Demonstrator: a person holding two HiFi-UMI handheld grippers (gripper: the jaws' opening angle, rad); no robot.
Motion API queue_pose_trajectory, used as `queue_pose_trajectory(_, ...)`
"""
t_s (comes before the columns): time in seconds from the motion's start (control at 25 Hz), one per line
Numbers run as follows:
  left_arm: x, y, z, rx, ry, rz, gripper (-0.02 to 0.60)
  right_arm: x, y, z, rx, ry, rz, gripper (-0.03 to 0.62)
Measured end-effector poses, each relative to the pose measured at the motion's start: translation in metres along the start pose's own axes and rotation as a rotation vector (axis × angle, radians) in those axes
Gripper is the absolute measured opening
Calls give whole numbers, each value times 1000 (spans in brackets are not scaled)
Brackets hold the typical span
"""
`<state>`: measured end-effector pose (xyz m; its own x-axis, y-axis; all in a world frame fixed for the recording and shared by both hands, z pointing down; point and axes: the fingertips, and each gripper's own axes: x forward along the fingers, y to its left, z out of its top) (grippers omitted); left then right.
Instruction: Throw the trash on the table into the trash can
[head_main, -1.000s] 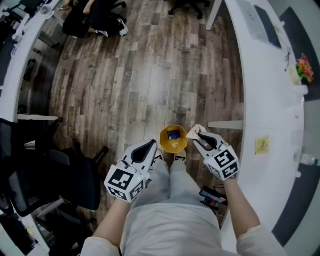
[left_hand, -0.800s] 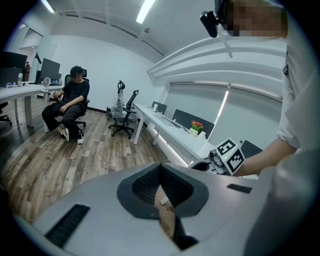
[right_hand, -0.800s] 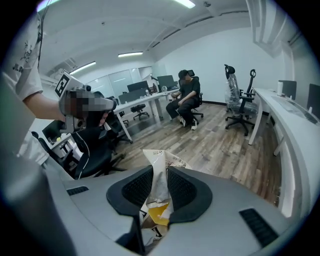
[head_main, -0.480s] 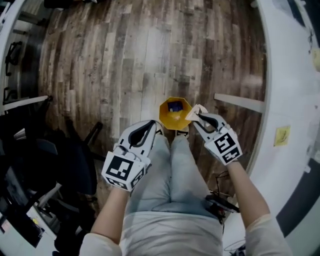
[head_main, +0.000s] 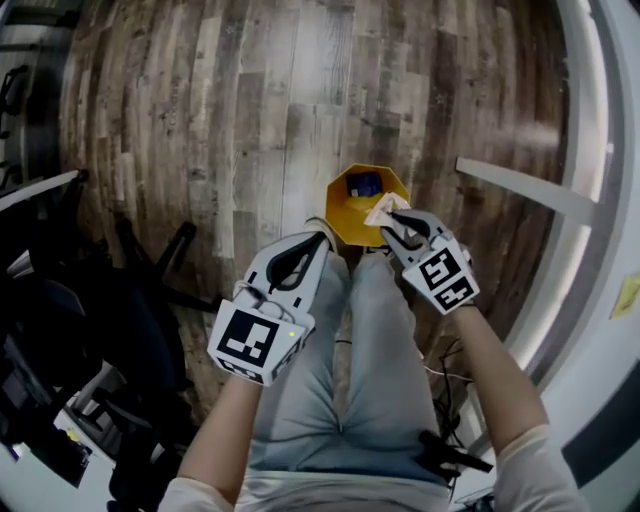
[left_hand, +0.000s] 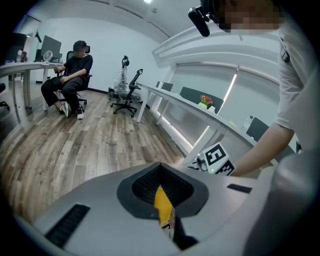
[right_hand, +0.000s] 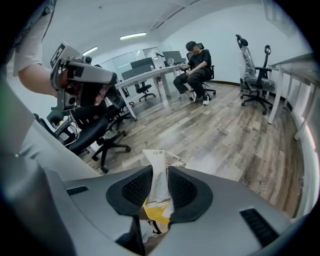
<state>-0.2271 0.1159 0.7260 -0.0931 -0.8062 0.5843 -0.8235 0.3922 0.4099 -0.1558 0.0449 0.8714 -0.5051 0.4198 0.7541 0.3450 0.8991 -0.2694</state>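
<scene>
Jaws: right gripper (head_main: 393, 224) is clamped on a crumpled white paper (head_main: 383, 209); left gripper (head_main: 318, 238) has its tips together with nothing between them.
Paper: held over the near right edge of the yellow trash can (head_main: 343, 212).
Room: bare wood floor (head_main: 260, 120) beyond the can; white desk edge (head_main: 600, 120) curving at right; black chair base (head_main: 170, 250) at left.
Hidden: both grippers cover the can's near rim; a blue thing (head_main: 365, 184) inside is too small to name; the paper's lower end is buried between the pads.
</scene>
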Motion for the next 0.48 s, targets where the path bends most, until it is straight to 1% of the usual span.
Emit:
queue_pose_trajectory(0.2, 24, 24, -48, -17, 23, 0, 0, 61, -4, -45, 17, 18, 7, 112)
queue_pose_trajectory(0.36, 38, 41, -65, -14, 22, 11, 0, 97, -11, -74, 17, 49, 14, 117)
queue_pose_trajectory(0.4, 40, 44, -68, -14, 21, 15, 0, 103, -11, -80, 16, 60, 19, 131)
queue_pose_trajectory(0.48, 42, 47, -73, -22, 22, 15, 0, 111, -11, -90, 13, 82, 28, 198)
